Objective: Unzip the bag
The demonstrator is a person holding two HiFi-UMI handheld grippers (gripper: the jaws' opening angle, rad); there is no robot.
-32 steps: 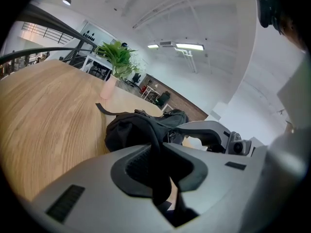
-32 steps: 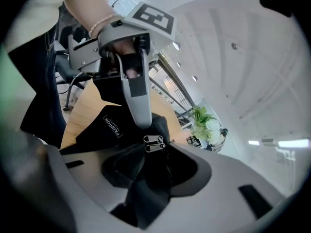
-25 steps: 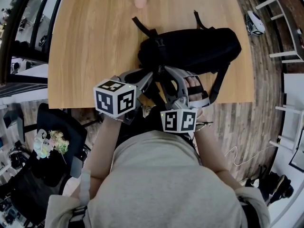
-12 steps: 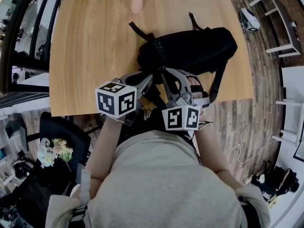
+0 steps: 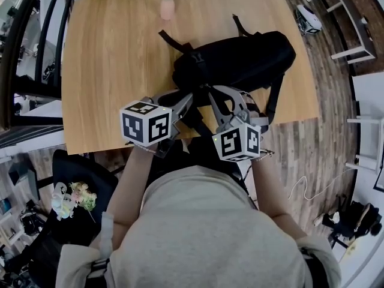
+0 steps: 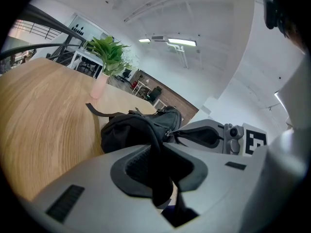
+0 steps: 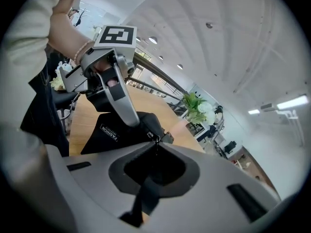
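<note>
A black bag (image 5: pixel 240 62) lies on the wooden table (image 5: pixel 114 71) near its front edge, straps trailing off both ends. My left gripper (image 5: pixel 189 101) is at the bag's near-left end, shut on a black strap (image 6: pixel 158 152) that runs down between its jaws. Close to its right, my right gripper (image 5: pixel 211 95) points at the same end of the bag. Its jaws are closing, and their tips meet on the zipper pull (image 7: pixel 156 141), whose black tab hangs down through them. The left gripper (image 7: pixel 116 96) shows just beyond the bag (image 7: pixel 116 130) in the right gripper view.
A pink vase (image 5: pixel 167 8) with a green plant stands at the table's far edge. A black chair (image 5: pixel 78 179) is below the front-left corner. White furniture (image 5: pixel 345 17) and a small white object (image 5: pixel 307 20) are on the plank floor to the right.
The right gripper's jaws have come together on the zipper pull, and its marker cube has swung a little right and up. The left gripper has stayed where it was.
</note>
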